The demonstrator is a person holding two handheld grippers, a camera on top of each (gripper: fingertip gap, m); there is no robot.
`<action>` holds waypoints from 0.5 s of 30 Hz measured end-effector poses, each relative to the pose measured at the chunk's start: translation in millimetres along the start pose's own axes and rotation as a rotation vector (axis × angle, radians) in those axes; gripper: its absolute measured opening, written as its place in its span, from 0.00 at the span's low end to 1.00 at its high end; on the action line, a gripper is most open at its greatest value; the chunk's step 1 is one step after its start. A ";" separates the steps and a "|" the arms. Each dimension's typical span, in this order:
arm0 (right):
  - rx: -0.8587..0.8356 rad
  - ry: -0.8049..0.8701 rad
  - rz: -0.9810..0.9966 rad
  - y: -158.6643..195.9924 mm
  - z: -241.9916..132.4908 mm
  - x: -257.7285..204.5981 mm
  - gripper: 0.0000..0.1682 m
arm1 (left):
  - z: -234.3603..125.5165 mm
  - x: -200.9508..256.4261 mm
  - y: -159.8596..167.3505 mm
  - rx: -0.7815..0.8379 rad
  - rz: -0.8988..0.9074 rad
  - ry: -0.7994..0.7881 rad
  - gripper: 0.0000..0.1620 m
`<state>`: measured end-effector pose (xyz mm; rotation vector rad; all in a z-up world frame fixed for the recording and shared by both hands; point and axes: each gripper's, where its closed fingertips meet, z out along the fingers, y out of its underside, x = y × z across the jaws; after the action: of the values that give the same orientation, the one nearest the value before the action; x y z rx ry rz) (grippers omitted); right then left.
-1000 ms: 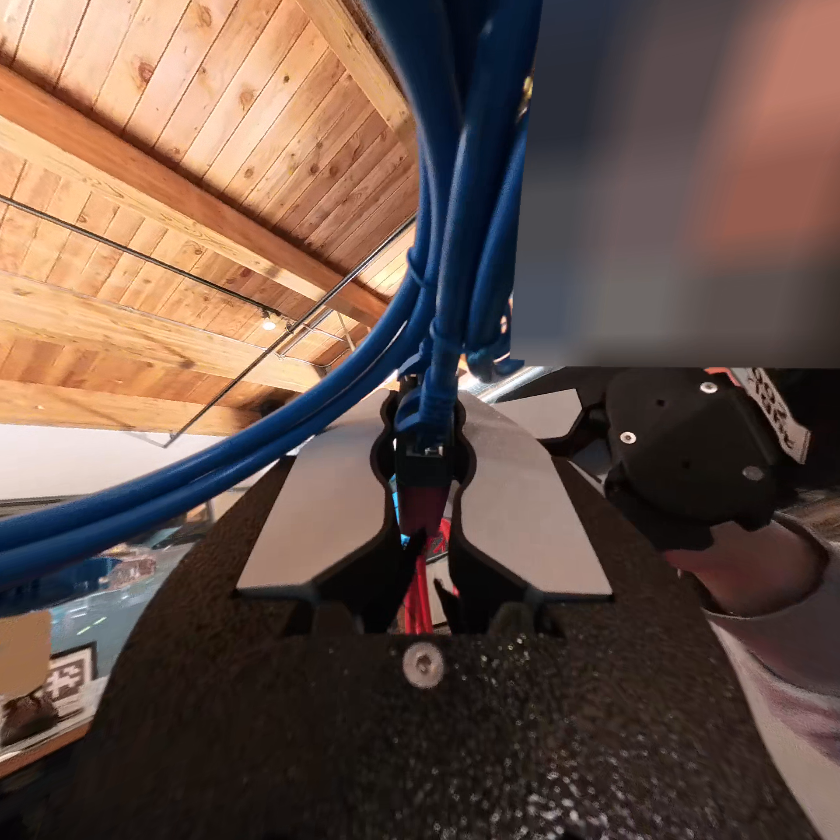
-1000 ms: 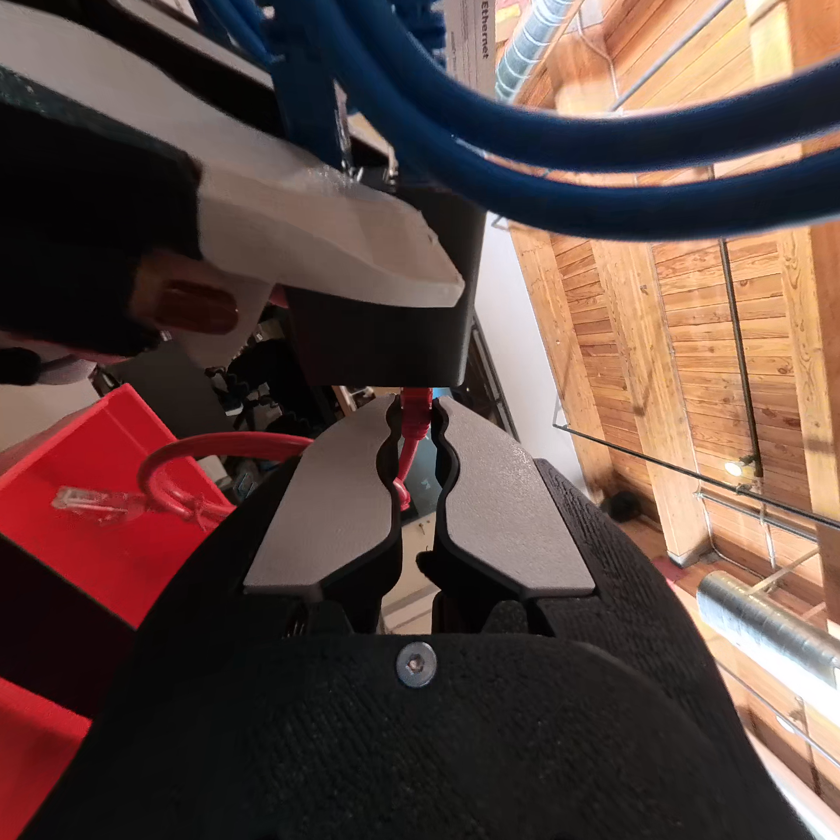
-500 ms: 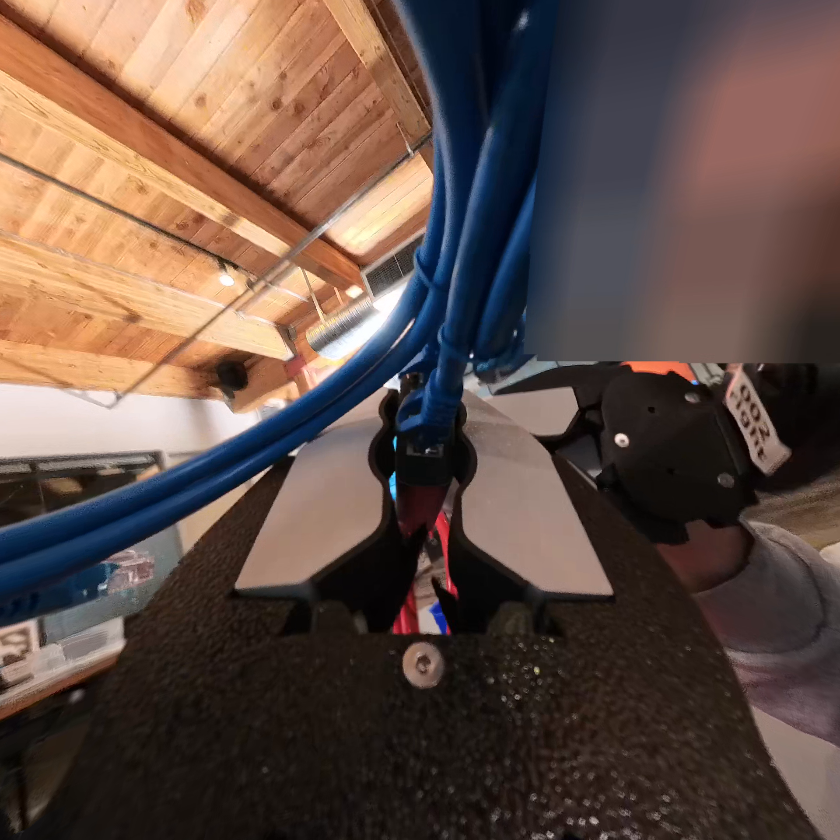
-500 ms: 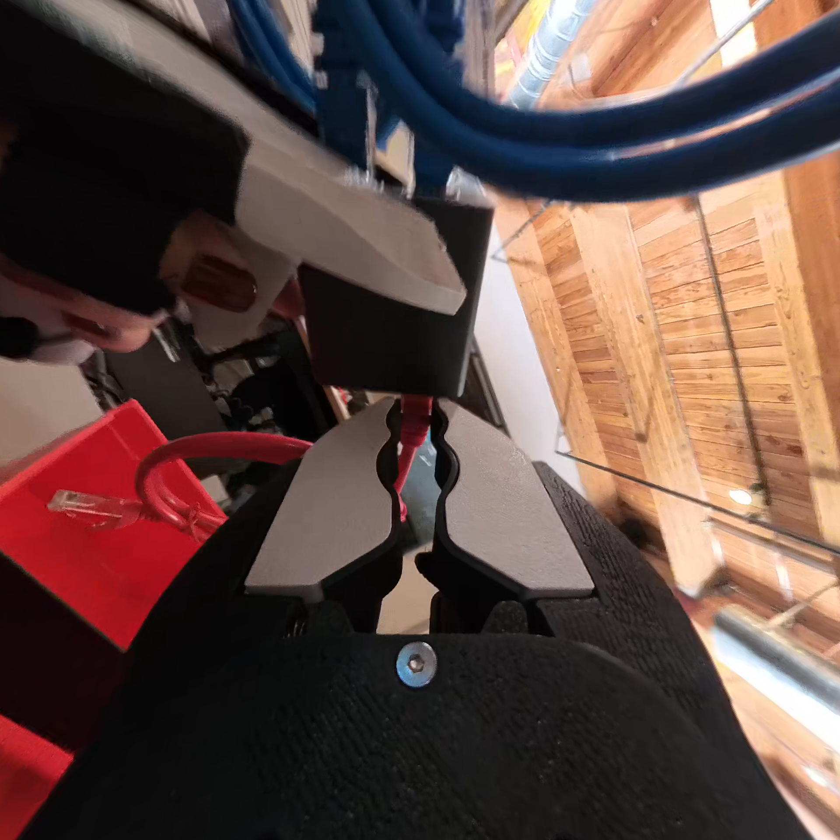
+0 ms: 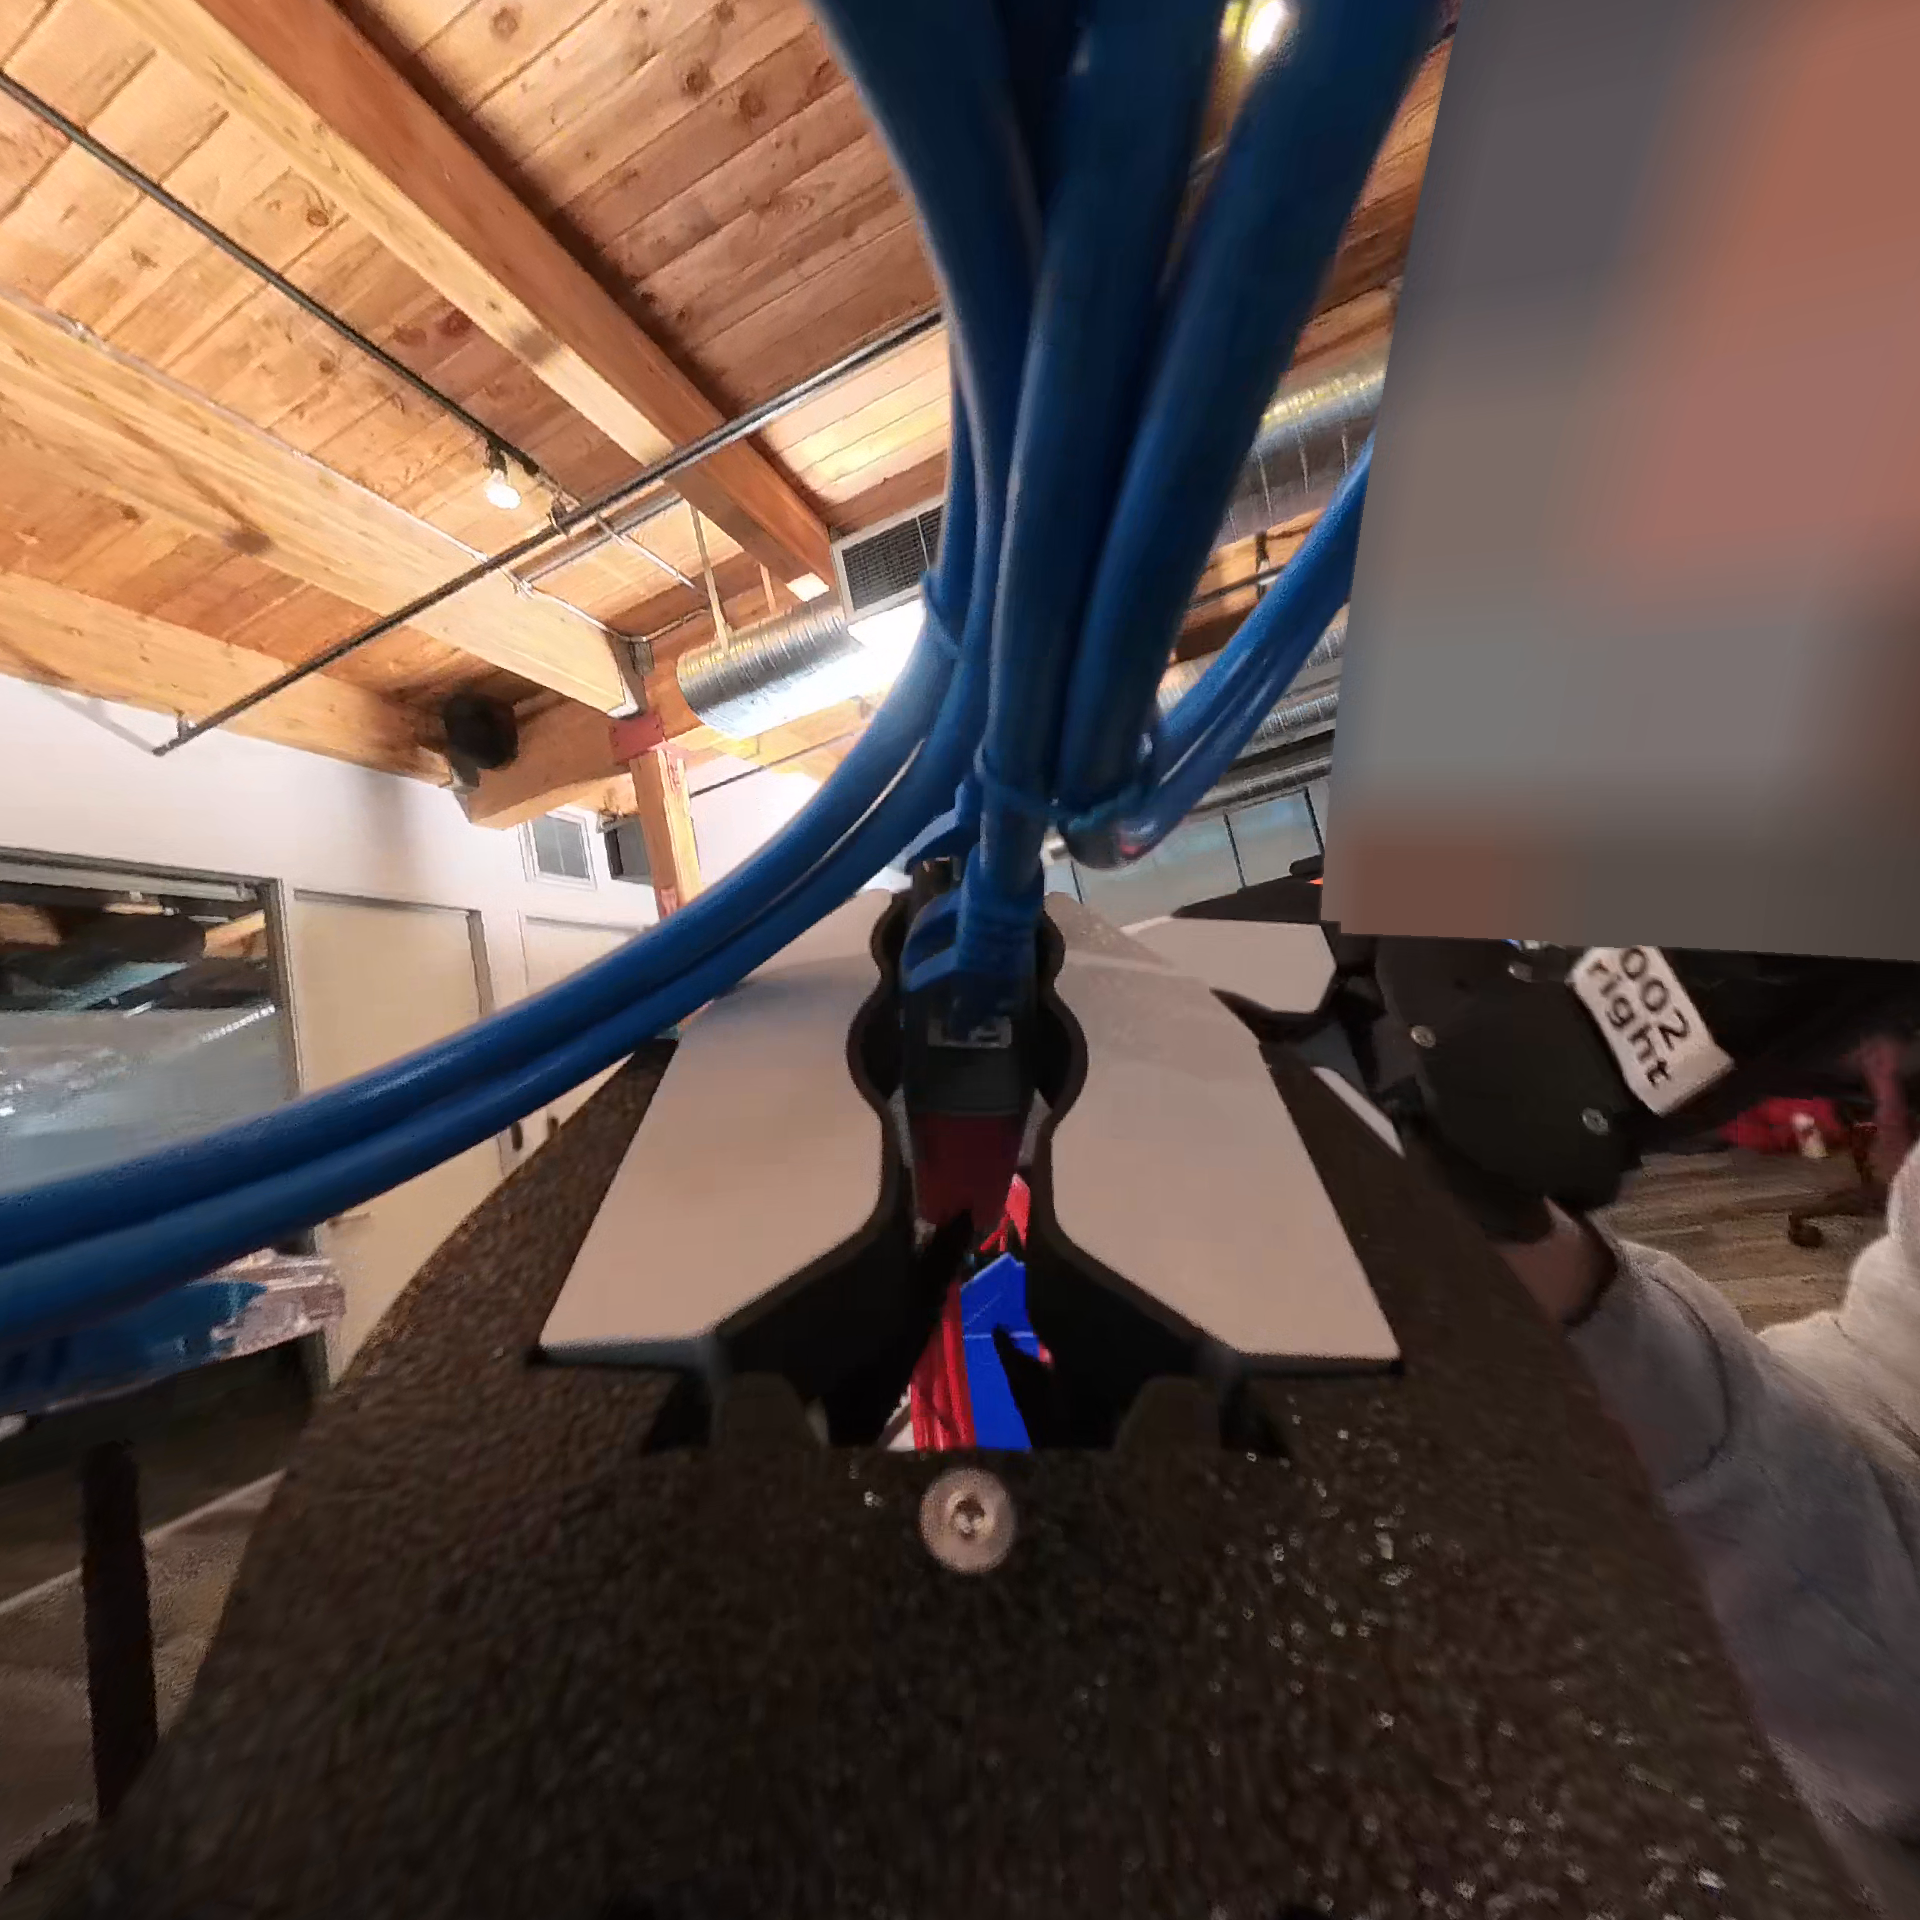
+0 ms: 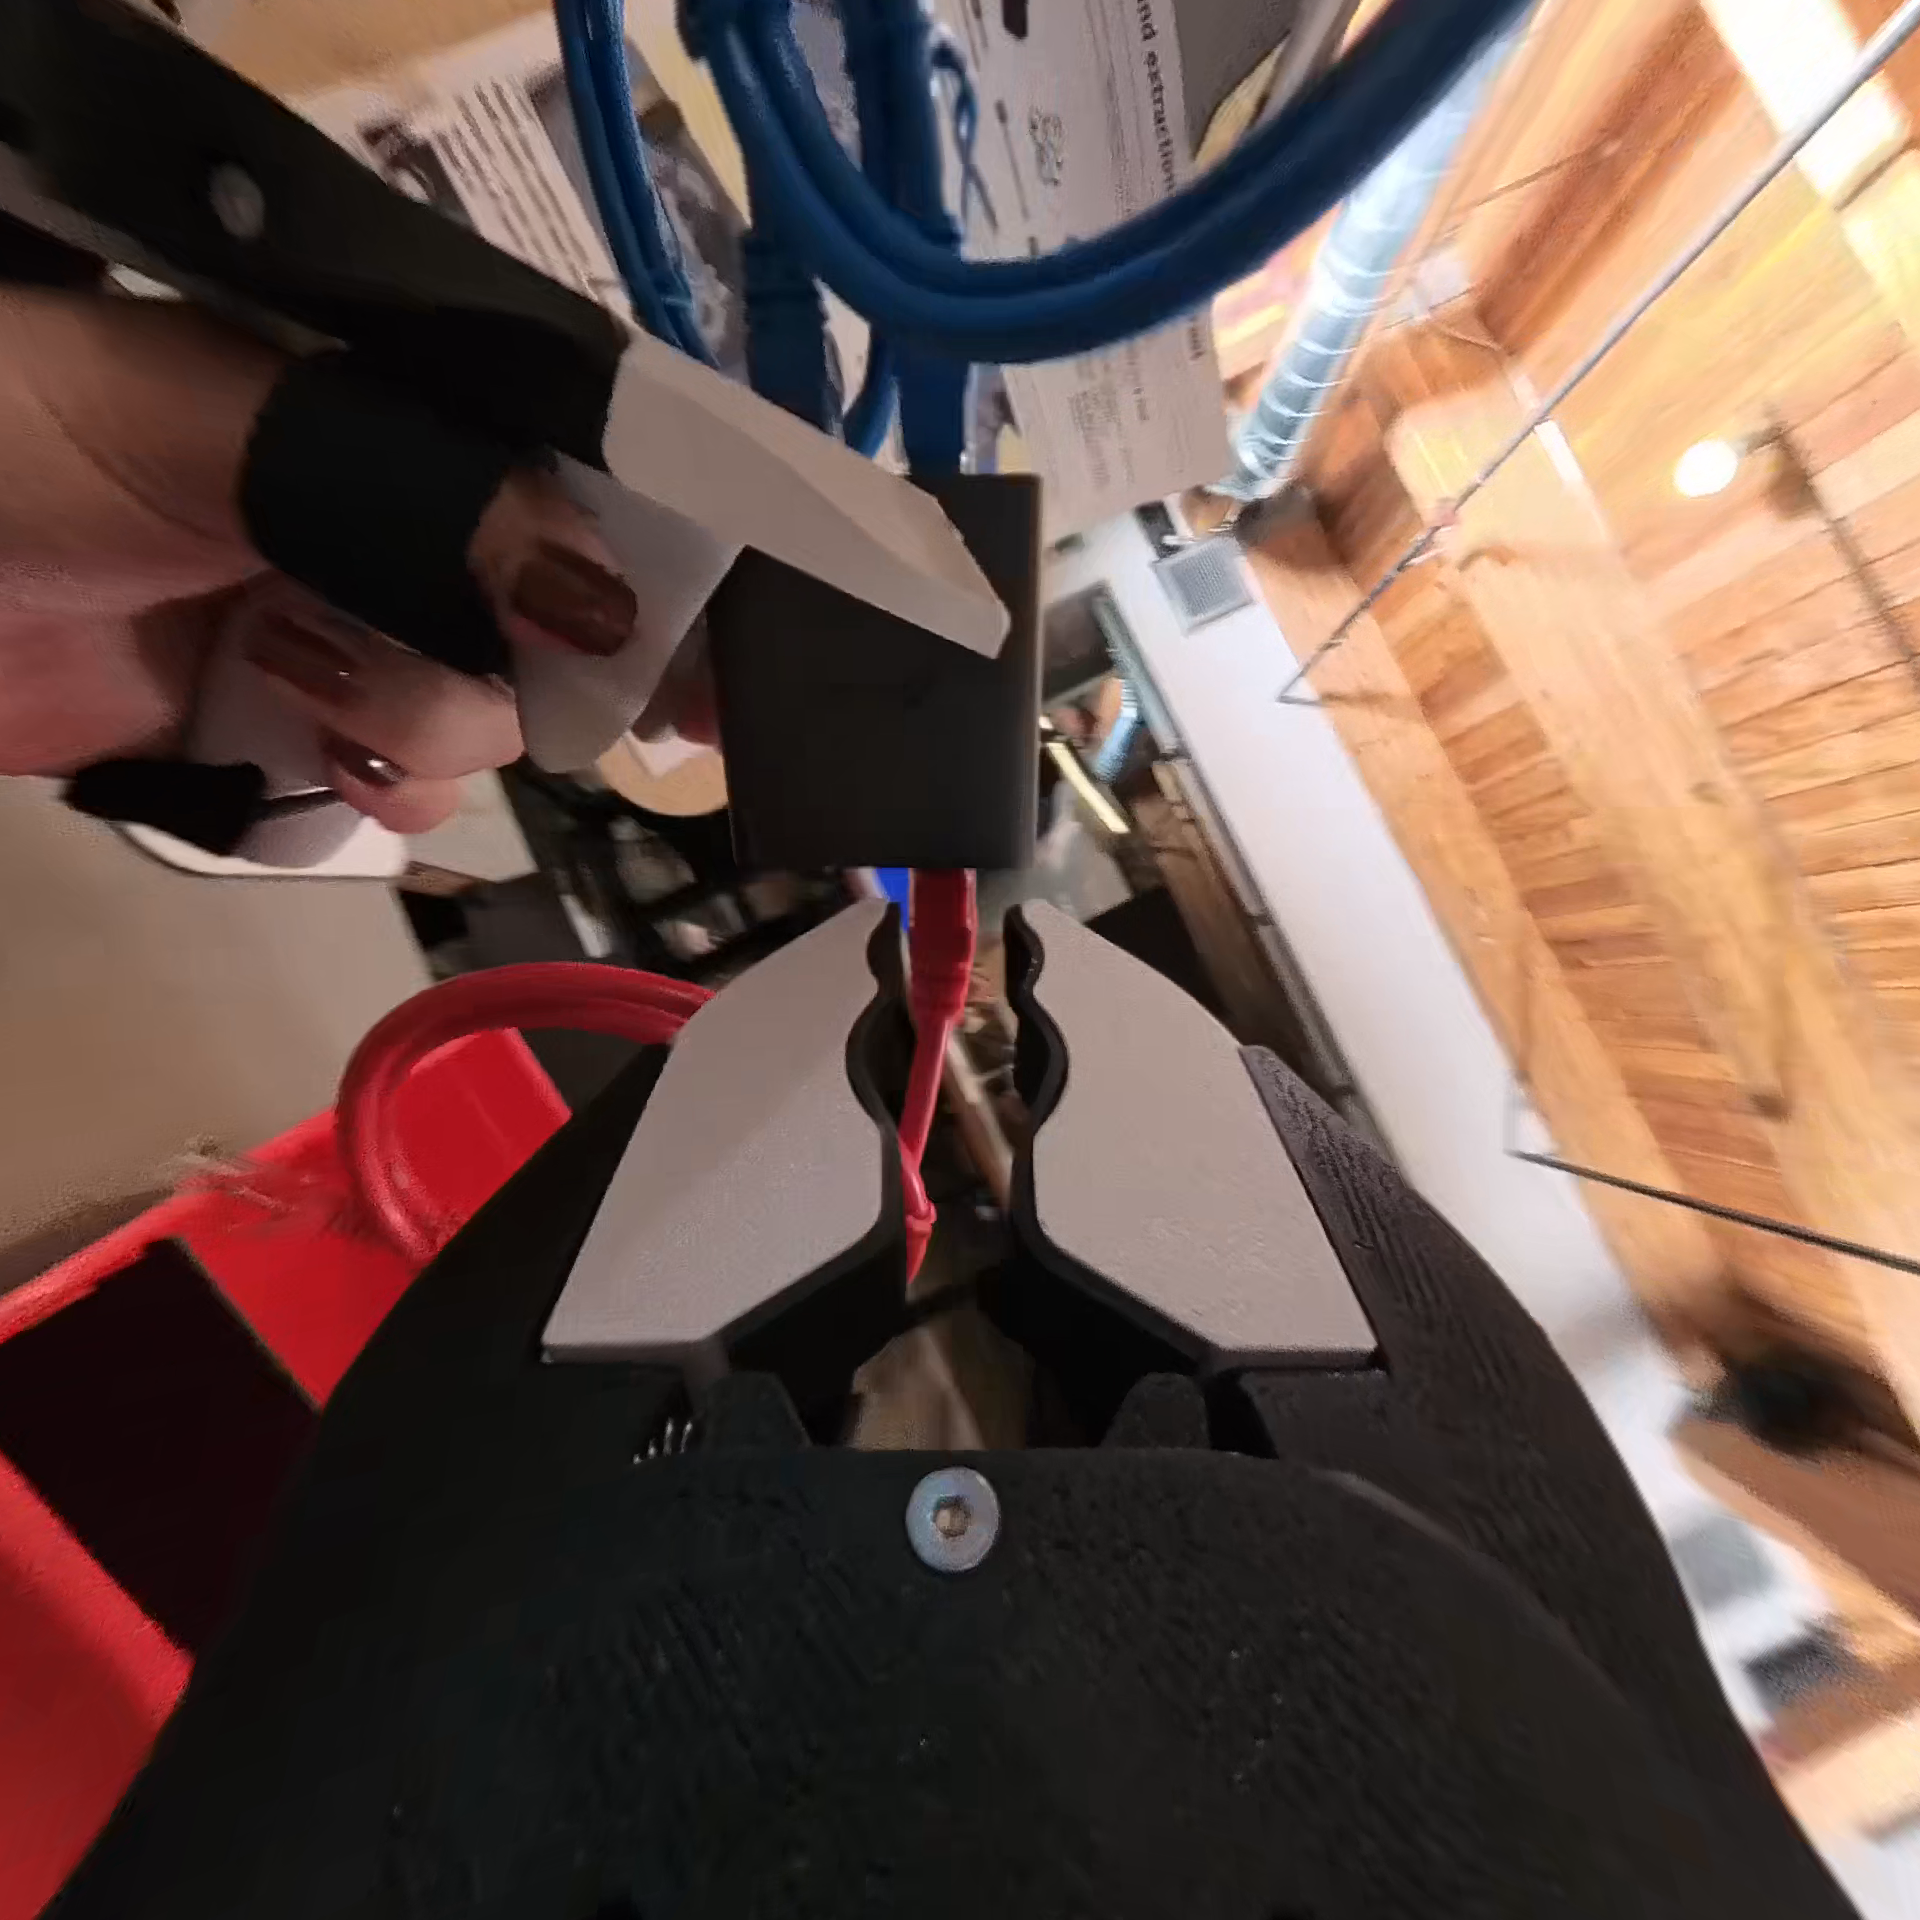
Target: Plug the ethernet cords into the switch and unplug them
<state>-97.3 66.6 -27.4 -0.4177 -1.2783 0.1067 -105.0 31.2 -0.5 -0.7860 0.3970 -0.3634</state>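
My left gripper [image 5: 966, 920] is shut on a black coupler block [image 5: 971, 1060]. A blue cable [image 5: 987, 862] from a tied blue bundle plugs into its far end. A red cable [image 5: 961, 1153] enters its near end. In the right wrist view the same coupler [image 6: 883, 727] hangs in the left gripper's grey fingers [image 6: 810, 499], held by a hand. My right gripper [image 6: 948, 920] is just below it. Its jaws stand slightly apart around the red cable [image 6: 940, 977], which touches only the left finger. The red cable loops off to the left [image 6: 416, 1091].
A red bin [image 6: 94, 1382] sits at the lower left of the right wrist view. Blue cables [image 6: 1039, 301] and printed paper sheets [image 6: 1112, 239] hang above. The right gripper's black body [image 5: 1496, 1081] and a sleeve [image 5: 1766, 1455] are close on the right. Wooden ceiling beams are beyond.
My right gripper's jaws have parted and let go of the red cable's plug end, which stays in the coupler. Both views have swung. The left gripper stays shut on the coupler.
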 end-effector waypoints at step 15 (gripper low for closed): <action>0.308 -0.766 0.859 -3.4 -24.3 -36.0 0.21 | 0.4 29.6 46.5 -0.336 -0.176 0.304 0.12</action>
<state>-85.4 46.5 -64.2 -0.6666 -1.7038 1.2725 -71.5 48.3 -40.8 -1.1020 0.6874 -0.5942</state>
